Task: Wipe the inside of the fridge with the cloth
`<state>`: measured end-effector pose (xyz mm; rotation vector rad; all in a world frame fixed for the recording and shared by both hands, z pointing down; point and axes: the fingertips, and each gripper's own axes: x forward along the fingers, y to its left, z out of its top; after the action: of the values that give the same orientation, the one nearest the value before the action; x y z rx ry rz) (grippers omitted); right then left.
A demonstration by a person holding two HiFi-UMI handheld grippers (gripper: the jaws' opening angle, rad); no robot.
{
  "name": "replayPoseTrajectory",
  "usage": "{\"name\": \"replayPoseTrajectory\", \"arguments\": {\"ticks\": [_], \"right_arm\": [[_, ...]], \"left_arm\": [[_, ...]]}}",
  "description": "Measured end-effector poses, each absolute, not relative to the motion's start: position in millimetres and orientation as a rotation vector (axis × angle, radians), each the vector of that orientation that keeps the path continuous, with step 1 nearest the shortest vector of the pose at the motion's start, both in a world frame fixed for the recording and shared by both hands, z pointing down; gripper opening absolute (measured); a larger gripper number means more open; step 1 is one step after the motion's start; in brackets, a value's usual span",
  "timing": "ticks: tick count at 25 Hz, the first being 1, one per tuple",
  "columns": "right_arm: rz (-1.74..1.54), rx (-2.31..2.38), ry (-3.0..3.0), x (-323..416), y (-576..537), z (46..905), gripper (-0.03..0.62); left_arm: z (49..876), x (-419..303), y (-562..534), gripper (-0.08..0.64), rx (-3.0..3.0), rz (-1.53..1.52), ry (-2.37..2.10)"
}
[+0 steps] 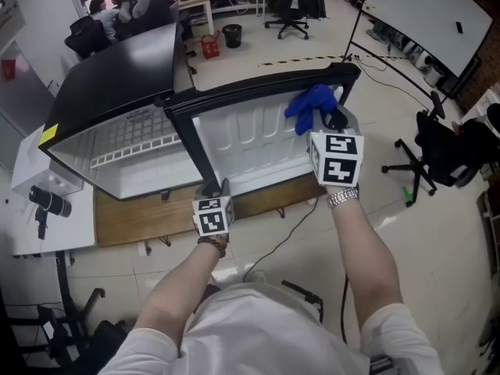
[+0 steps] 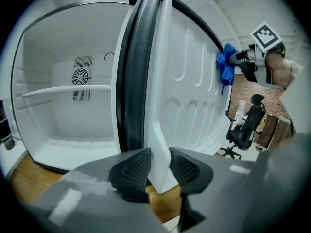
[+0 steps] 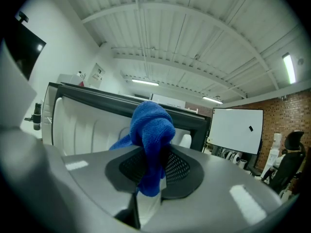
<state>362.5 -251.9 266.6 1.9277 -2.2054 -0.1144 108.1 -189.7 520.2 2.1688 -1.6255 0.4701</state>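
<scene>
The small fridge (image 1: 117, 100) stands open on a wooden board, its white inside (image 2: 73, 125) bare except for one shelf. Its door (image 1: 250, 143) swings out to the right, with the ribbed white liner facing me. My left gripper (image 1: 212, 194) is shut on the door's lower edge (image 2: 159, 164), one pad on each side of the liner lip. My right gripper (image 1: 332, 123) is shut on the blue cloth (image 1: 311, 106), which bunches out past the jaws. The cloth (image 3: 150, 130) rests against the upper far corner of the door liner (image 3: 82, 125). In the left gripper view the cloth (image 2: 225, 67) touches the liner's far edge.
A white side table (image 1: 31, 209) with a black camera stands left of the fridge. Black office chairs (image 1: 437, 147) and a whiteboard (image 1: 430, 14) are to the right. A cable (image 1: 297, 217) runs across the tiled floor. The wooden board (image 1: 141, 217) juts out under the fridge.
</scene>
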Motion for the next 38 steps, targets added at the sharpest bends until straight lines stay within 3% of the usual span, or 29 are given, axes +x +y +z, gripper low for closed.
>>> {"name": "replayPoseTrajectory", "arguments": {"ticks": [6, 12, 28, 38], "right_arm": [[-0.075, 2.000, -2.146, 397, -258, 266, 0.072], [-0.099, 1.985, -2.175, 384, -245, 265, 0.072], [-0.102, 1.378, -2.541, 157, -183, 322, 0.072], [-0.081, 1.373, -2.464, 135, -203, 356, 0.072]], "left_arm": [[520, 109, -189, 0.118, 2.165, 0.464, -1.628], [520, 108, -190, 0.120, 2.166, 0.451, -1.600], [521, 110, -191, 0.123, 2.195, 0.445, -1.565], [520, 109, -191, 0.121, 2.200, 0.423, -1.550]]}}
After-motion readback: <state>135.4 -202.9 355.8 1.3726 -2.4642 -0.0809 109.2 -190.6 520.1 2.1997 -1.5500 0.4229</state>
